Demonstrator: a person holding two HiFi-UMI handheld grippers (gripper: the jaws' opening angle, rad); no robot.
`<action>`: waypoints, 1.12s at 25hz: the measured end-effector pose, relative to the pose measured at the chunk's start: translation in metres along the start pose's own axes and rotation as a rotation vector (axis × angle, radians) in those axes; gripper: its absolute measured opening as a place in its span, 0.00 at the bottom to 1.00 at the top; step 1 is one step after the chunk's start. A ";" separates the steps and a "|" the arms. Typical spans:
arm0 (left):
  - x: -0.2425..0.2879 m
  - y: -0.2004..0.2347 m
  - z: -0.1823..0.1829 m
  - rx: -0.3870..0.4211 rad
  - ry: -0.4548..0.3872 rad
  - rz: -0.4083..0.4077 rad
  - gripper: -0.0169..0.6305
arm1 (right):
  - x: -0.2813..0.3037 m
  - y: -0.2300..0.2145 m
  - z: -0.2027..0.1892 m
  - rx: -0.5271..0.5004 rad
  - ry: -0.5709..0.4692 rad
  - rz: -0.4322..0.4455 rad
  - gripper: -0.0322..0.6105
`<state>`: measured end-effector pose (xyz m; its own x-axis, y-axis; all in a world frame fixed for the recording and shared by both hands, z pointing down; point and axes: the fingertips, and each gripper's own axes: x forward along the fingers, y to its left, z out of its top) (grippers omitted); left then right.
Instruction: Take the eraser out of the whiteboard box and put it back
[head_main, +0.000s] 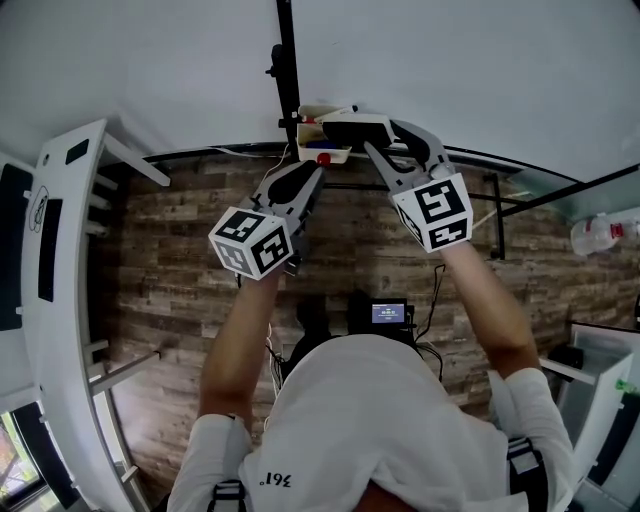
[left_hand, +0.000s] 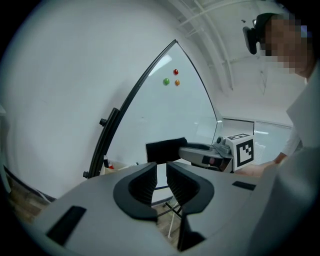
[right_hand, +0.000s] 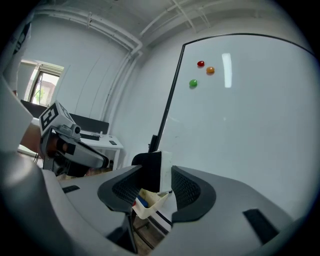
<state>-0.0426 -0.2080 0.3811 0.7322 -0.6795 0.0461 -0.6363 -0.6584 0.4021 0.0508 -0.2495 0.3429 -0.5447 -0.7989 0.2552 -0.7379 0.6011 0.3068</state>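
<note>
A black-and-white eraser (right_hand: 152, 172) is pinched between the pads of my right gripper (right_hand: 156, 182), which is shut on it. Just below it sits the cream whiteboard box (right_hand: 150, 204), holding a blue marker. From the head view, the eraser (head_main: 345, 127) and right gripper (head_main: 362, 135) hover just above the box (head_main: 322, 152), which hangs at the whiteboard's (head_main: 450, 70) lower edge. My left gripper (head_main: 312, 172) is beside the box on its left. In its own view, the left gripper (left_hand: 161, 172) has a narrow gap between the jaws and nothing in it.
Three coloured magnets (right_hand: 200, 64) stick to the whiteboard. The board's black stand post (head_main: 288, 70) rises beside the box. A white desk (head_main: 60, 250) stands at the left and a plastic bottle (head_main: 600, 232) at the right. Below is wood-plank floor.
</note>
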 end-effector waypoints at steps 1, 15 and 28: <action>-0.003 -0.001 0.002 -0.002 -0.007 0.002 0.10 | -0.004 0.000 0.003 0.002 -0.008 -0.003 0.35; -0.032 -0.035 0.020 -0.028 -0.071 -0.032 0.10 | -0.048 0.013 0.029 0.033 -0.084 -0.001 0.35; -0.062 -0.061 0.012 -0.081 -0.090 -0.027 0.10 | -0.092 0.017 0.027 0.188 -0.135 -0.005 0.35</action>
<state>-0.0525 -0.1296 0.3427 0.7215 -0.6908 -0.0467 -0.5924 -0.6509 0.4747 0.0777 -0.1661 0.3001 -0.5802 -0.8048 0.1251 -0.7949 0.5930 0.1283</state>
